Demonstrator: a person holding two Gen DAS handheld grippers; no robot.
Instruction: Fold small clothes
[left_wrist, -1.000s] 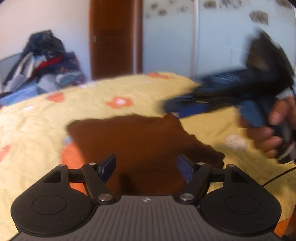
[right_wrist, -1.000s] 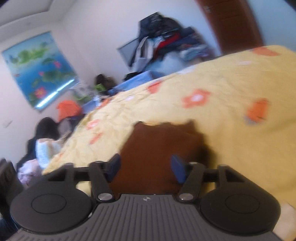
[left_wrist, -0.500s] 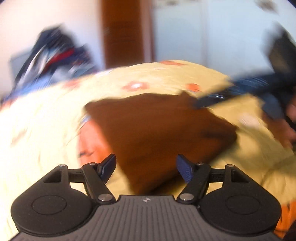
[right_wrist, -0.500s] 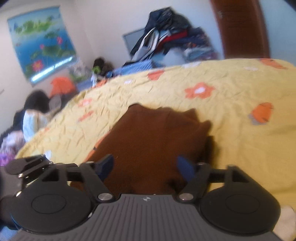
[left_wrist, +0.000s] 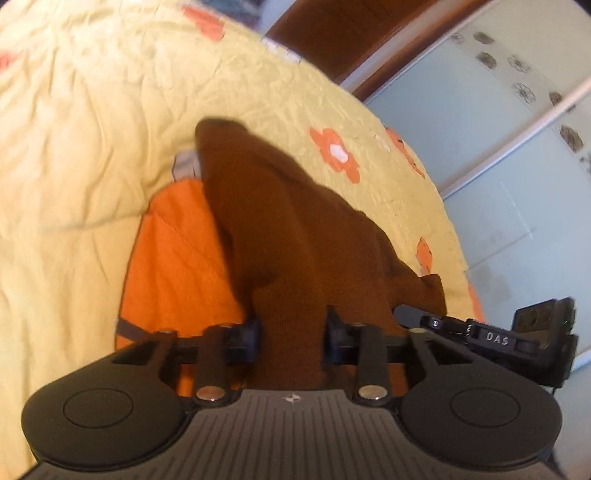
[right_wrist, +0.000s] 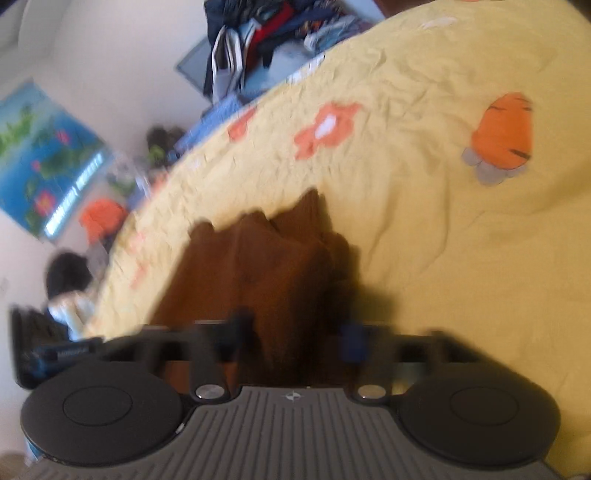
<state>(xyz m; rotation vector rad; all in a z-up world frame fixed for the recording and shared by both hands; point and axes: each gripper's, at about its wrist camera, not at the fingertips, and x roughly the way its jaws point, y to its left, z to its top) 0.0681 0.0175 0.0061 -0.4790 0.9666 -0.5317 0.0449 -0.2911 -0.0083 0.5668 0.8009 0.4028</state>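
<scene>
A small brown garment (left_wrist: 288, 229) lies on the yellow bedspread (left_wrist: 74, 147), bunched and pulled up toward me. My left gripper (left_wrist: 291, 332) has its fingers closed in against a fold of the near edge. The other gripper's dark finger (left_wrist: 436, 321) shows at the right of the left wrist view, touching the same edge. In the right wrist view the brown garment (right_wrist: 266, 266) rises in folds between my right gripper's (right_wrist: 295, 339) fingers, which are blurred and stand partly apart with cloth between them.
The yellow bedspread (right_wrist: 443, 221) has orange flower and carrot prints. A pile of clothes (right_wrist: 258, 40) sits beyond the bed's far edge. A pale wardrobe (left_wrist: 517, 147) and a brown door (left_wrist: 351, 40) stand by the bed. A poster (right_wrist: 40, 158) hangs on the wall.
Both grippers have dropped onto the garment's near edge and narrowed their fingers around it. The cloth, flat before, is now bunched and lifted. Both views have tilted.
</scene>
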